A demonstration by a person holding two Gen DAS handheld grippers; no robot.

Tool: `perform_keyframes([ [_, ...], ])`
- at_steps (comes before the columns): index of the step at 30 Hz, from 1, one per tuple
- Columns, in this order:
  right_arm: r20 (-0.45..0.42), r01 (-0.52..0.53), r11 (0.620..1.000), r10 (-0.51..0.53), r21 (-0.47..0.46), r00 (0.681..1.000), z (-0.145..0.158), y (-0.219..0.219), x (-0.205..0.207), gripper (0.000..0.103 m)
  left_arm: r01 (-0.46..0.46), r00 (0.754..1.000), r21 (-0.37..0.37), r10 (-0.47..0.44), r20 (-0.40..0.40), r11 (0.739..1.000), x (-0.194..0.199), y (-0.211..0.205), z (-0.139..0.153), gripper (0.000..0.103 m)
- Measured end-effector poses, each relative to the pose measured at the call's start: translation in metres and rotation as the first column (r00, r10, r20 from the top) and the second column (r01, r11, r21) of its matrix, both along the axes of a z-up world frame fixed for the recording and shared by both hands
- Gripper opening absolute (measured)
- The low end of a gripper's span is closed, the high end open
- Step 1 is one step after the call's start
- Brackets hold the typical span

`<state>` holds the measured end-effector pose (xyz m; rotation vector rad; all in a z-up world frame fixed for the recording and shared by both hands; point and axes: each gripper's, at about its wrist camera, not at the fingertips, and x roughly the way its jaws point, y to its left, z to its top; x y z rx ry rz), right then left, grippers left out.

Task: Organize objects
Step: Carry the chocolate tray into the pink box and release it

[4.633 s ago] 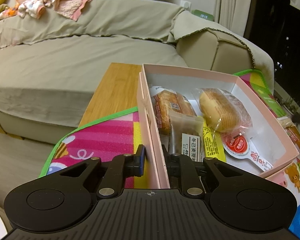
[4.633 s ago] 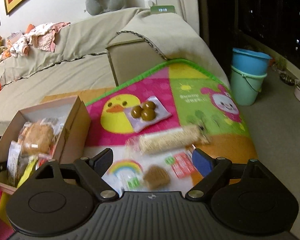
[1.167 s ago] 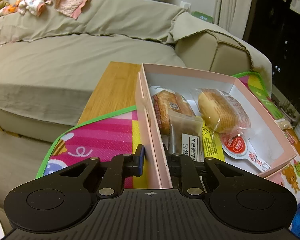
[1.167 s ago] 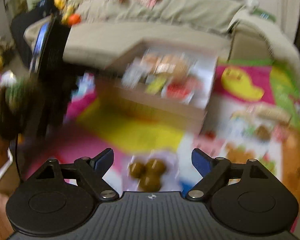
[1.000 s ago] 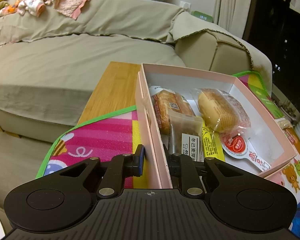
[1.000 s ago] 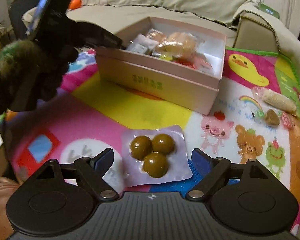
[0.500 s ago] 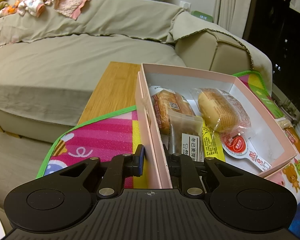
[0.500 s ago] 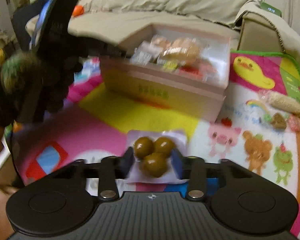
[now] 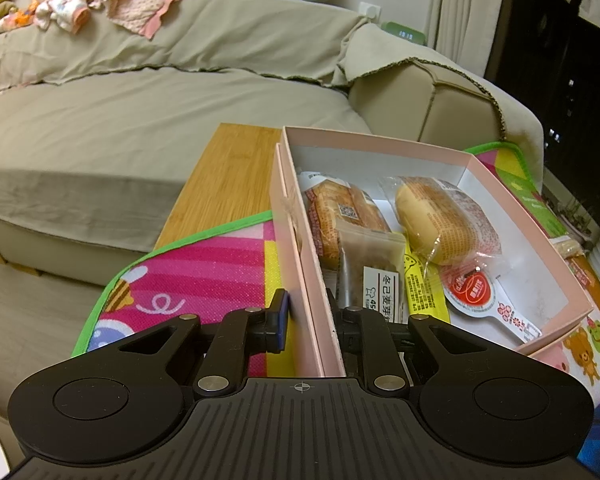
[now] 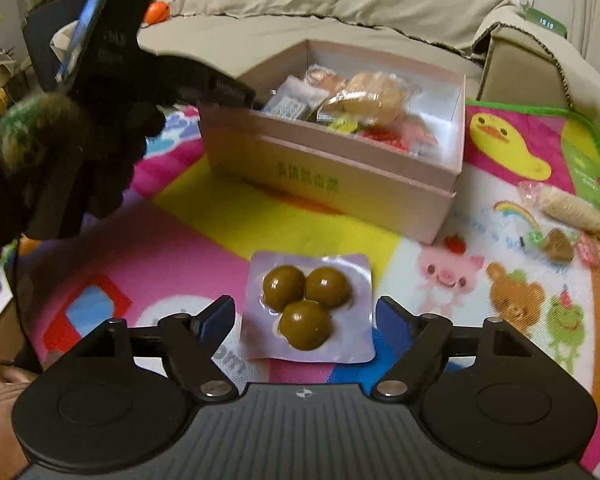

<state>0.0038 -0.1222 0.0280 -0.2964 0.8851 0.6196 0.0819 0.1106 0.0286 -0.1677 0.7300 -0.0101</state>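
Right claw [image 10: 305,316] gapes wide around the blister pack [image 10: 309,307], which lies flat on the play mat [image 10: 204,240] directly between its fingers, short of the pink box [image 10: 340,176]. Left claw [image 9: 306,314] pinches that box's near wall.

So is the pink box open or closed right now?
Open. The pink box has no lid on top, and wrapped snacks show inside; its lid seems nested underneath.
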Motion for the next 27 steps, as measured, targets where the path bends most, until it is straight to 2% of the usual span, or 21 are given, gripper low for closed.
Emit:
perform_keyframes([
  [4,0.008,0.038,0.999,-0.038,0.012,0.999,-0.01,0.005,0.007,0.089,0.0,1.0,0.0,0.0,0.0,1.0,0.0,0.0,0.0,0.019],
  [6,0.017,0.041,0.999,-0.041,0.03,0.999,-0.012,0.008,0.009,0.09,0.001,1.0,0.001,-0.001,0.0,1.0,0.0,0.0,0.0,0.019],
  [7,0.023,0.036,0.999,-0.036,0.031,0.999,-0.013,0.01,0.009,0.087,0.001,1.0,0.001,-0.001,0.0,1.0,0.0,0.0,0.0,0.019],
  [8,0.033,0.028,0.999,-0.029,0.027,0.999,-0.013,0.012,0.009,0.079,0.001,1.0,0.001,-0.001,0.0,1.0,0.0,0.0,0.0,0.019],
  [11,0.032,-0.009,0.999,0.008,0.031,0.999,-0.01,0.015,0.006,0.077,0.0,1.0,0.0,0.0,0.0,1.0,0.0,0.0,0.0,0.019],
  [15,0.039,-0.004,0.999,0.002,0.048,0.999,-0.003,0.009,0.002,0.077,0.003,1.0,0.001,-0.003,0.0,1.0,0.0,0.0,0.0,0.019],
  [20,0.068,0.023,0.99,-0.032,0.136,0.997,0.033,-0.008,0.008,0.077,0.001,1.0,0.002,-0.001,0.0,1.0,0.0,0.0,0.0,0.019],
  [27,0.22,0.016,0.98,-0.061,0.2,0.974,0.096,-0.001,0.043,0.077,0.003,1.0,0.002,-0.003,-0.001,1.0,0.0,0.0,0.0,0.019],
])
